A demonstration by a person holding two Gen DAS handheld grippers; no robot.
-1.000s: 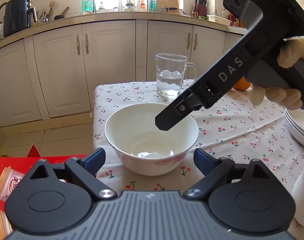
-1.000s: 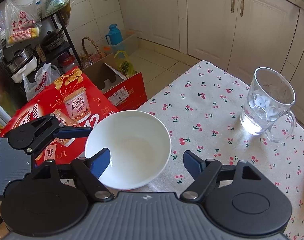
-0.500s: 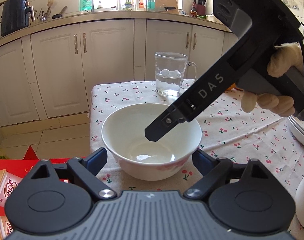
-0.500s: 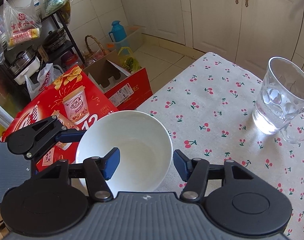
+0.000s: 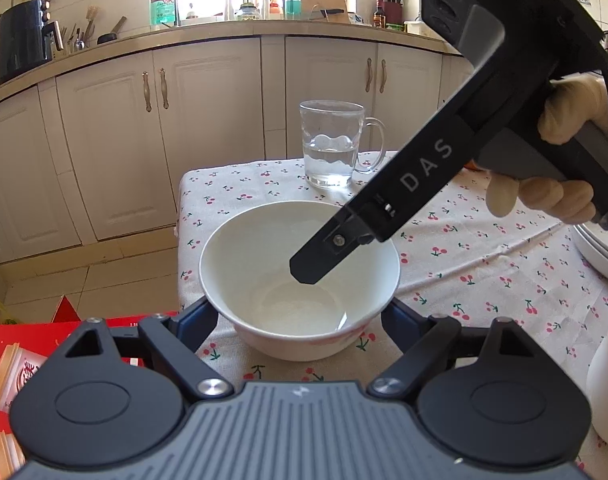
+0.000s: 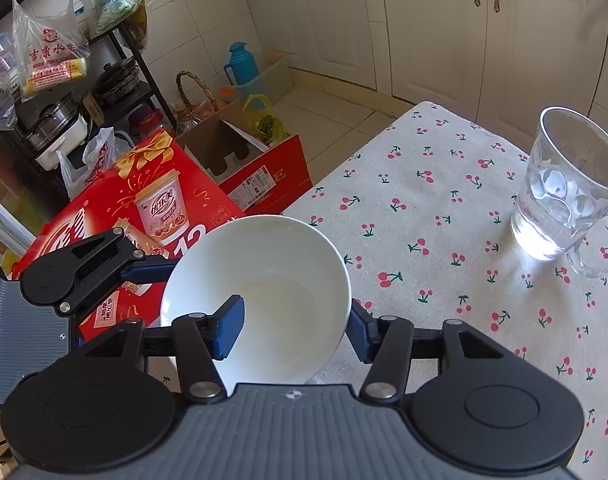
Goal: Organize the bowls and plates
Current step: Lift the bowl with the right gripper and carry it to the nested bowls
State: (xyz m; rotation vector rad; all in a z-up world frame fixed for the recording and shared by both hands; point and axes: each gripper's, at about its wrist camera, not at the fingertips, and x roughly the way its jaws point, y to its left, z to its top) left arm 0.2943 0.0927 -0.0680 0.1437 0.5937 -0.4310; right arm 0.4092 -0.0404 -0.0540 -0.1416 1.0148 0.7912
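Pinching the bowl [image 6: 260, 292] by its wall, my right gripper [image 6: 292, 330] has one pad inside the rim and one outside at 3 o'clock, clamped on it. The bowl sits at the table [image 6: 443, 240] edge, 9 o'clock side, over the red box [image 6: 144, 208]. My left gripper [image 5: 300, 318] straddles the same bowl, jaws closing, pads beside its lower sides at 8 and 4 o'clock; whether they touch I cannot tell.

Risks as I judge them: a glazed wall held on one side could slip or swing as I lift; if both grippers pull differently, the bowl could twist free and drop off the edge. The mug [image 6: 563, 200] of water at 2 o'clock could be knocked in a wide sweep.

Writing: "DAS" on the right gripper's arm, "12" on the red box, Chinese characters on a hanging bag [image 6: 50, 60].
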